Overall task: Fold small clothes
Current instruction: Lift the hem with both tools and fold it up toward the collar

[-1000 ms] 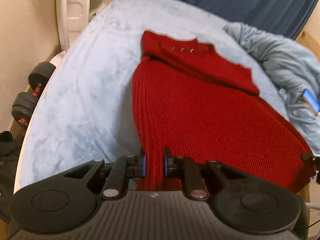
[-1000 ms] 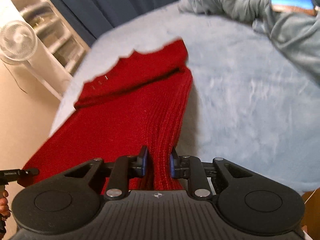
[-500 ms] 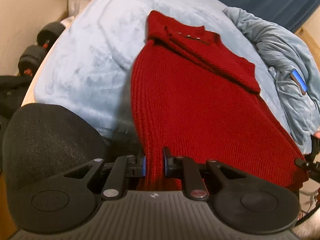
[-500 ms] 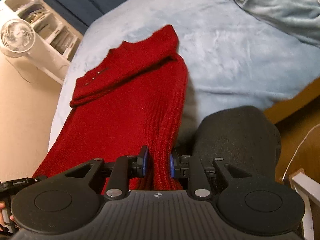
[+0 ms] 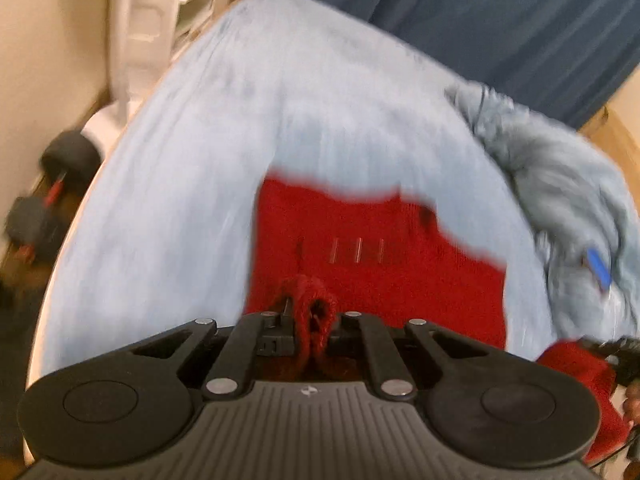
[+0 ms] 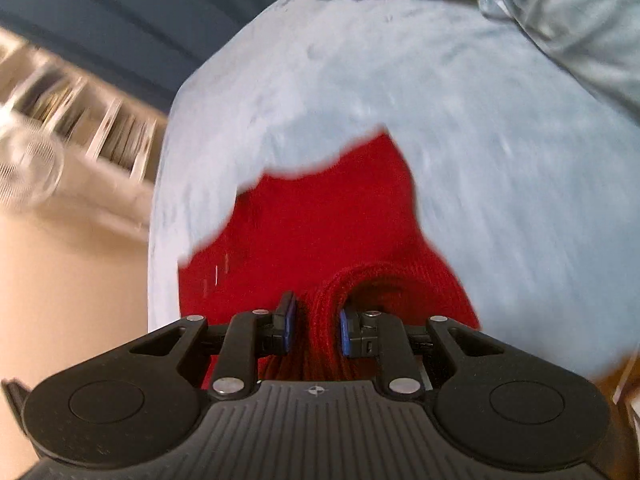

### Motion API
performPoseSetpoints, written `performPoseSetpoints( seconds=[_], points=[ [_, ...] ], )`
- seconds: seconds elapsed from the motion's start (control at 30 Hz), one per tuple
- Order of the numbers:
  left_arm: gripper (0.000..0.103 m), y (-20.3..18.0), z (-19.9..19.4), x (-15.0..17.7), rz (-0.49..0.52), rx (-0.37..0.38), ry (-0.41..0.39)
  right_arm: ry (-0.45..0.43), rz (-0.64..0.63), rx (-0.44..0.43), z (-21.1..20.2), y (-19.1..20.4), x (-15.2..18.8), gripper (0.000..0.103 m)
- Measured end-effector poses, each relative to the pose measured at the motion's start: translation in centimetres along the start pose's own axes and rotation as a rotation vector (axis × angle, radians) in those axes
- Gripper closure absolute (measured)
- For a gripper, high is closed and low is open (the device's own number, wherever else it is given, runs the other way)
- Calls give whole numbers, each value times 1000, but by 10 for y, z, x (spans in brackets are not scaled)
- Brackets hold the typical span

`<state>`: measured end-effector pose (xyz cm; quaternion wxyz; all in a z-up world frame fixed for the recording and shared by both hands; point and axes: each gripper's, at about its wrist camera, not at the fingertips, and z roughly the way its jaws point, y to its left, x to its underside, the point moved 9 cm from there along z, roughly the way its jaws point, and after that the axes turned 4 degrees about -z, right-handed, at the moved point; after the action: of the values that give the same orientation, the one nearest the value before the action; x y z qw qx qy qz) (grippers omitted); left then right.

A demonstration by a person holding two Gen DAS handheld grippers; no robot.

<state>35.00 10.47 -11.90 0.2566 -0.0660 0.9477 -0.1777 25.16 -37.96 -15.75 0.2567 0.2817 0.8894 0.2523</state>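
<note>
A red knitted sweater (image 5: 380, 272) lies on the light blue bed cover (image 5: 192, 184), its collar end far from me. My left gripper (image 5: 310, 320) is shut on a bunched hem corner of the sweater, held over the sweater's upper part. My right gripper (image 6: 314, 326) is shut on the other hem corner of the same sweater (image 6: 320, 220), its blue pads (image 6: 286, 328) pinching a rolled fold. The right gripper with its red corner also shows at the right edge of the left wrist view (image 5: 592, 360). Both views are motion-blurred.
A crumpled grey-blue blanket (image 5: 560, 184) with a blue phone (image 5: 598, 266) lies at the bed's right. Dumbbells (image 5: 44, 200) sit on the floor at left. A white shelf unit (image 5: 148, 20), a fan (image 6: 28, 168) and dark blue curtains (image 5: 480, 12) stand behind.
Both grippers have carried the hem forward over the sweater toward the collar, so the long stretched body is now folded and looks short. The black chair has left both views.
</note>
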Motion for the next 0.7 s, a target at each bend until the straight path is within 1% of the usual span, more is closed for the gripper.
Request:
performPoseSetpoints(
  seconds=[0.03, 0.07, 0.1, 0.13, 0.17, 0.2, 0.23, 0.27, 0.3, 0.37, 0.43, 0.5, 0.53, 0.57, 0.6, 0.63, 0.67, 0.7],
  points=[
    [84, -1, 20, -30, -33, -11, -27, -30, 53, 21, 23, 0, -29, 65],
    [68, 3, 36, -58, -57, -51, -81, -66, 72, 35, 39, -1, -50, 56],
    [46, 10, 49, -84, -77, -126, -147, -102, 81, 47, 51, -4, -68, 38],
    [38, 18, 57, -101, -98, -201, -193, -149, 91, 61, 59, -11, -81, 30],
    [31, 25, 62, -110, -121, -239, -218, -186, 106, 70, 62, -18, -87, 30],
    [28, 31, 68, -115, -144, -236, -229, -207, 116, 65, 64, -25, -87, 30],
    [26, 34, 74, -113, -145, -208, -220, -214, 107, 42, 67, -33, -81, 29],
    [24, 37, 82, -109, -134, -190, -201, -211, 85, 31, 69, -40, -74, 29],
    [24, 40, 90, -102, -110, -192, -180, -204, 50, 35, 74, -47, -66, 29],
    [24, 45, 110, -82, -36, -216, -131, -200, -21, 90, 87, -61, -53, 29],
    [23, 50, 132, -63, 16, -244, -81, -181, -39, 131, 105, -70, -44, 28],
    [23, 50, 148, -47, 53, -241, -34, -169, -41, 146, 120, -73, -39, 28],
    [22, 49, 156, -40, 81, -236, -9, -168, -60, 156, 126, -73, -37, 28],
    [18, 45, 163, -35, 112, -243, 14, -172, -85, 167, 131, -69, -37, 28],
    [18, 44, 170, -30, 143, -260, 30, -176, -118, 179, 137, -66, -37, 30],
    [18, 43, 175, -26, 177, -285, 44, -178, -162, 194, 140, -63, -36, 42],
    [24, 42, 178, -23, 196, -294, 45, -175, -209, 209, 143, -59, -35, 57],
    [55, 42, 178, -22, 200, -279, 32, -175, -245, 241, 143, -57, -35, 84]
  ],
)
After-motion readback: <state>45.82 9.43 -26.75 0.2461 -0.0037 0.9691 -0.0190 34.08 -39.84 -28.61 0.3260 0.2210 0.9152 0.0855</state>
